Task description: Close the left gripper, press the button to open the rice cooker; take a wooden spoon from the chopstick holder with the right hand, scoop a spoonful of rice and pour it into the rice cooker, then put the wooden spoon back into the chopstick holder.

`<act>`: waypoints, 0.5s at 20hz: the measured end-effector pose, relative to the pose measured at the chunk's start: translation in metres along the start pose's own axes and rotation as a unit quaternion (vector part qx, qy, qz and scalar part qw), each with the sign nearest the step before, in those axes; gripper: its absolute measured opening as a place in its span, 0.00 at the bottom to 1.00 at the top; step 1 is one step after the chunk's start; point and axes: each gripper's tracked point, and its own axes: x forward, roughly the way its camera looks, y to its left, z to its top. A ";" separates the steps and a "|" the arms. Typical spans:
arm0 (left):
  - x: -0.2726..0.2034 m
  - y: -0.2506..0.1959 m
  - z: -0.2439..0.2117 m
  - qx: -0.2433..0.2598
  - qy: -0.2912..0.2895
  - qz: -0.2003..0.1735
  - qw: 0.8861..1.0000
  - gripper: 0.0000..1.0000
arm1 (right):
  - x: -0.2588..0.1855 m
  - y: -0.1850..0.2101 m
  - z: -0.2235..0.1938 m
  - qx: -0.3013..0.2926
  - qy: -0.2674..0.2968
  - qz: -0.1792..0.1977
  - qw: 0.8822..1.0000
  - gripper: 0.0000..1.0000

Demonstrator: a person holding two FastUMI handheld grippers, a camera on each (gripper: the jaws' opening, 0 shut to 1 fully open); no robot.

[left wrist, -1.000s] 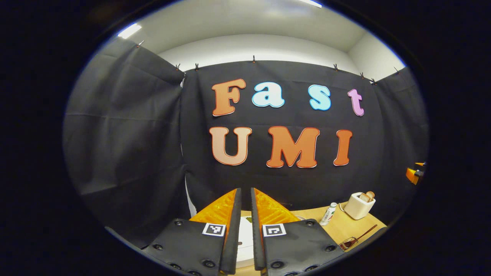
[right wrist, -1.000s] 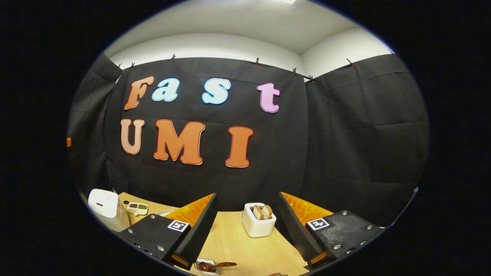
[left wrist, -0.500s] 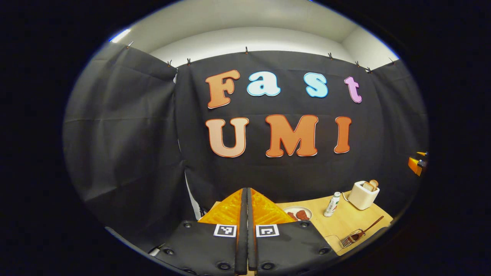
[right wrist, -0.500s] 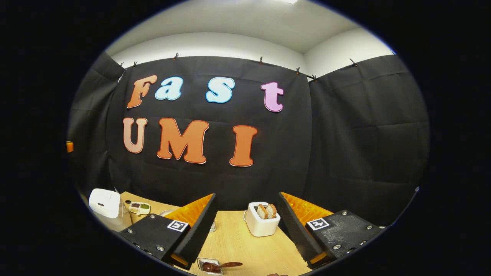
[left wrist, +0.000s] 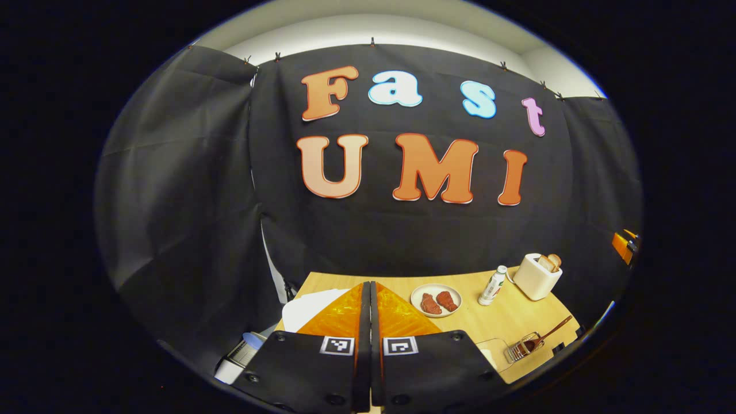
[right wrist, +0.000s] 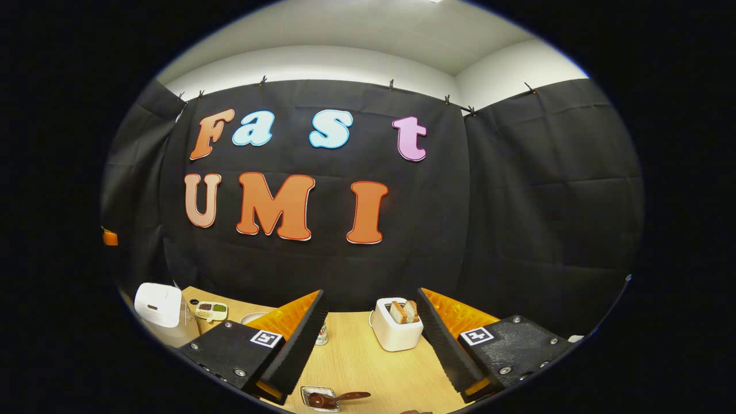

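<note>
Looking along my left gripper (left wrist: 370, 287), I see its two fingers clenched flat against each other with nothing between them. They hang above the near left part of the wooden table (left wrist: 506, 316). Just left of the fingers a white slab (left wrist: 307, 305) pokes out; I cannot tell whether it is the rice cooker's lid. Right of my fingers sits a white plate (left wrist: 436, 299) with two reddish-brown pieces on it. Farther right stands a small white bottle (left wrist: 493, 285), and beyond it a white toaster (left wrist: 537, 276) with bread in its slots. Near the right edge a wire holder (left wrist: 522, 348) lies with a wooden spoon (left wrist: 549, 338) sticking out of it.

Looking along my right gripper (right wrist: 372, 310), I see its fingers spread wide and released, grasping nothing. Between them, farther off on the table (right wrist: 356, 362), stands the toaster (right wrist: 397, 332). The white rice cooker (right wrist: 157, 305) sits at the far left, lid down, with a small divided dish (right wrist: 211, 310) just right of it. At the near edge, below my left finger, the wooden spoon (right wrist: 345, 396) rests in its holder (right wrist: 318, 398).
</note>
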 end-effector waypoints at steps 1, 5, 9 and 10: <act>0.006 0.002 -0.008 0.002 0.014 0.000 1.000 0.04 | 0.000 0.000 -0.003 0.001 0.003 0.001 1.000 0.96; 0.034 0.001 -0.036 -0.002 0.053 -0.014 0.998 0.04 | -0.001 -0.003 -0.016 0.004 0.021 -0.001 1.000 0.97; 0.056 0.001 -0.061 -0.014 0.084 -0.023 0.996 0.05 | -0.005 -0.011 -0.018 -0.001 0.021 -0.015 1.000 0.97; 0.061 -0.001 -0.069 -0.018 0.093 -0.027 0.995 0.05 | -0.006 -0.012 -0.019 -0.002 0.019 -0.017 1.000 0.97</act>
